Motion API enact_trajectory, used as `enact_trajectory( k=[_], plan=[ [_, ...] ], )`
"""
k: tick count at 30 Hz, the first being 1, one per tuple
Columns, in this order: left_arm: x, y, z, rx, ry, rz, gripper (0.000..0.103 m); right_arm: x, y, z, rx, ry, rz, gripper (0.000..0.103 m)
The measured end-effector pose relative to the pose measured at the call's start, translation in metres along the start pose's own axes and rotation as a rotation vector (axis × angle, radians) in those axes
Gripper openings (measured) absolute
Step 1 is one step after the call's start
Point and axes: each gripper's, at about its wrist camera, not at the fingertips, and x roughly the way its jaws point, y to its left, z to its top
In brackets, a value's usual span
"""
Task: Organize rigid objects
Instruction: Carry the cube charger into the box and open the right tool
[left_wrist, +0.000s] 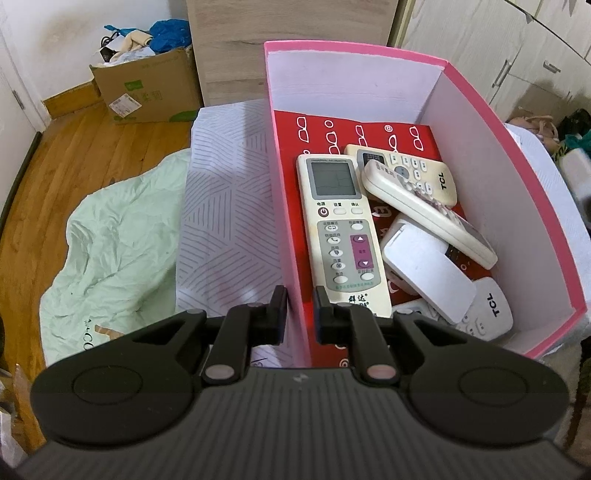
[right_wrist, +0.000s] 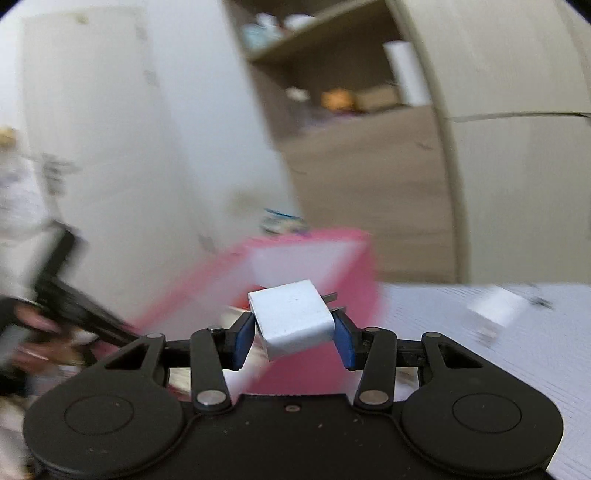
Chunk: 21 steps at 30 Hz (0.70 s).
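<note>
Gripping the pink box (left_wrist: 291, 258) wall, left claw (left_wrist: 300, 314); right claw (right_wrist: 293, 341) clamps a boxy white plug (right_wrist: 291, 317).

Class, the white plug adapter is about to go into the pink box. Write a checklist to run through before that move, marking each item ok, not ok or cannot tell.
1. Right gripper holds the plug adapter between its pads: ok.
2. Adapter sits straight in the grip: not ok, it is tilted.
3. Left gripper steadies the pink box by its wall: ok, it is shut on the wall.
4. Free space in the box: cannot tell; remote controls cover most of the floor.
5. Clear view of the path: not ok, the right wrist view is blurred.
</note>
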Motion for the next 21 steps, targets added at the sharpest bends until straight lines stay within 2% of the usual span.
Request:
enact_trajectory(
  k=[3, 7, 13, 17, 19, 21],
  plan=[
    [-0.001, 0.001, 0.0, -0.009, -0.002, -0.005, 0.012, 0.024, 0.024, 0.016, -0.063, 0.07, 0.049, 0.051],
    [-0.001, 0.001, 0.0, -0.015, -0.002, -0.005, 0.012, 0.073, 0.046, 0.028, -0.143, 0.23, 0.028, 0.051],
    [-0.002, 0.005, -0.001, -0.04, -0.01, -0.022, 0.012, 0.129, 0.058, 0.024, -0.163, 0.456, 0.069, 0.051],
    [-0.001, 0.006, -0.001, -0.037, -0.012, -0.023, 0.012, 0.144, 0.059, 0.011, -0.188, 0.542, 0.013, 0.051],
    [-0.001, 0.006, -0.002, -0.041, -0.012, -0.03, 0.012, 0.139, 0.057, 0.012, -0.164, 0.529, -0.03, 0.052],
    [-0.001, 0.006, -0.002, -0.038, -0.013, -0.032, 0.012, 0.129, 0.053, 0.017, -0.15, 0.491, -0.052, 0.058]
  ],
)
